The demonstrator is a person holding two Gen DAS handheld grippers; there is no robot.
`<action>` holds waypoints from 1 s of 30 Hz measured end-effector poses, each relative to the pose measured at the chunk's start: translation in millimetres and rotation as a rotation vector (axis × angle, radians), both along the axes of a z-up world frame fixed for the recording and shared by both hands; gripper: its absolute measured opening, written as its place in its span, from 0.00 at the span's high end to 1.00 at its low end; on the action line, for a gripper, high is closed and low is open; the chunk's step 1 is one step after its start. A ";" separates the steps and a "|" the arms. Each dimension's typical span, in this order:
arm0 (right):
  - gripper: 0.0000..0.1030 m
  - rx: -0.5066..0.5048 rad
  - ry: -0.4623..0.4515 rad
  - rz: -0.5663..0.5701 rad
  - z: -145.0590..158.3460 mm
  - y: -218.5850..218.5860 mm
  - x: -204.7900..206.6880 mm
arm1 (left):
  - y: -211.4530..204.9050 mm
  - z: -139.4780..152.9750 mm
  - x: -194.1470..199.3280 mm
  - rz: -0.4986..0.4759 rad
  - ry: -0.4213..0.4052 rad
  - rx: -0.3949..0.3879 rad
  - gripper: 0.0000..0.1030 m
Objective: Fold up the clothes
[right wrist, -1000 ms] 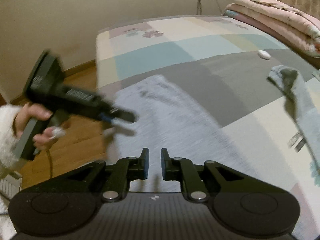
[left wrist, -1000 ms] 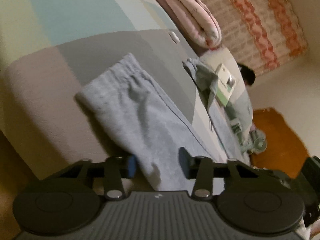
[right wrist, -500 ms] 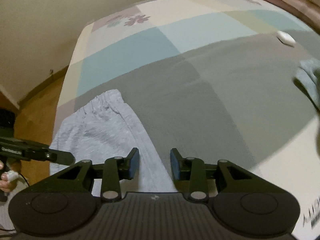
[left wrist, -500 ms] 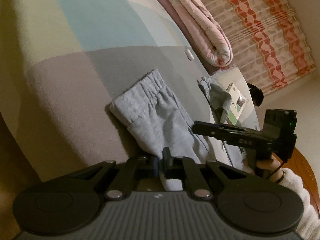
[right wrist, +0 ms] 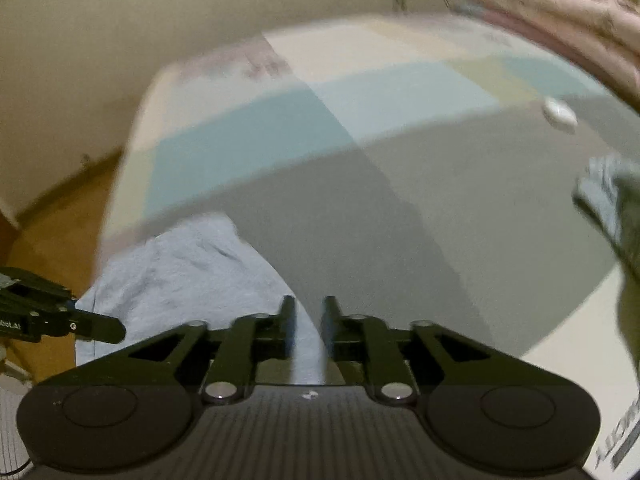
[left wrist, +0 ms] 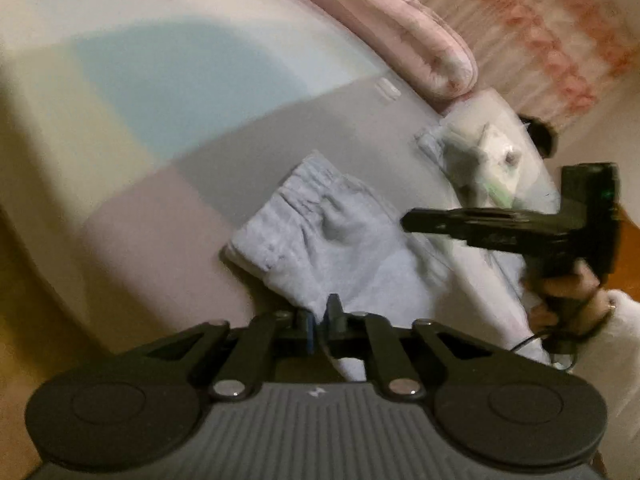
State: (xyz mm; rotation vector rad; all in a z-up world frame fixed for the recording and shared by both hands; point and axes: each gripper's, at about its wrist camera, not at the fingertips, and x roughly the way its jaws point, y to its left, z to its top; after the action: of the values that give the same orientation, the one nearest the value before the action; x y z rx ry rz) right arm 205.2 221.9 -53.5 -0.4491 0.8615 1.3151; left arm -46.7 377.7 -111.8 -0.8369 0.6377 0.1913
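Because the pale blue pants (left wrist: 340, 240) lie flat near the bed's (left wrist: 168, 184) front edge, waistband toward the middle, both tongs work the near end. Left gripper (left wrist: 320, 320) is pinched nearly closed on a fold of cloth, likely to lift it. Right gripper (right wrist: 308, 320) is closing over the fabric's edge, a gap remaining.

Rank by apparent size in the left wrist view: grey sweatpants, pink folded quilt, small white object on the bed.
1. Pink folded quilt and grey sweatpants: look alike; the sweatpants lie nearer the camera, so unsure.
2. Small white object: clearly smallest.
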 end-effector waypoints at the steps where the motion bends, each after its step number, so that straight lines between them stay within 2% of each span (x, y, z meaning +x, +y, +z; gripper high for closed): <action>1: 0.77 -0.012 0.001 -0.011 -3.1 0.1 0.1 | 4.0 -1.5 -3.6 0.011 -0.015 -0.028 0.90; 3: 0.72 -0.027 0.001 -0.032 -5.6 -2.1 0.3 | 9.8 0.3 -6.6 0.021 -0.038 -0.041 0.78; 6: 0.63 0.007 -0.028 -0.051 15.3 -30.3 -2.7 | 17.3 0.6 -4.4 0.021 -0.077 -0.040 0.65; 8: 0.58 0.027 -0.025 -0.071 28.3 -53.3 -5.7 | 24.2 -3.1 -1.4 0.036 -0.101 -0.078 0.64; 9: 0.58 0.024 -0.024 -0.078 31.5 -63.8 -8.2 | 27.1 -4.5 0.7 0.047 -0.105 -0.091 0.72; 11: 0.58 -0.006 -0.023 -0.101 33.3 -84.0 -15.8 | 24.7 -1.3 5.8 0.056 -0.068 -0.038 0.83; 14: 0.58 -0.054 -0.020 -0.133 33.0 -112.7 -27.8 | 15.9 6.6 9.3 0.052 -0.013 0.067 0.84; 16: 0.57 -0.094 -0.005 -0.151 20.5 -121.2 -34.0 | 10.2 12.0 8.1 0.045 0.014 0.123 0.83; 18: 0.57 -0.139 -0.003 -0.179 3.3 -123.0 -36.2 | 9.1 17.2 4.8 0.045 0.038 0.152 0.75; 20: 0.56 -0.173 -0.054 -0.228 -13.2 -118.5 -34.6 | 8.6 23.2 0.8 0.051 0.064 0.180 0.70; 21: 0.53 -0.154 -0.080 -0.236 -14.9 -117.3 -34.5 | 8.2 27.2 -1.9 0.061 0.083 0.203 0.68; 22: 0.51 -0.141 -0.088 -0.244 -14.4 -116.7 -34.6 | 7.7 32.2 -5.7 0.079 0.109 0.240 0.57; 23: 0.50 -0.138 -0.084 -0.254 -13.3 -117.0 -34.6 | 7.7 36.3 -10.3 0.095 0.132 0.279 0.54; 25: 0.49 -0.131 -0.083 -0.270 -10.2 -118.1 -36.2 | 6.1 47.3 -18.5 0.121 0.164 0.360 0.54; 27: 0.44 -0.120 -0.113 -0.266 -1.5 -124.5 -44.3 | 3.2 58.5 -23.6 0.108 0.143 0.395 0.53; 30: 0.34 -0.099 -0.133 -0.289 11.3 -143.9 -58.7 | -5.5 68.6 -13.7 -0.005 0.040 0.370 0.43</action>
State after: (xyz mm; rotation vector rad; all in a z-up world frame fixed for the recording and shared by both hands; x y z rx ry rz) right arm 146.6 78.0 -42.2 -0.4657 0.8478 0.9698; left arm -60.4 372.2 -43.2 -0.4758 0.6176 0.3119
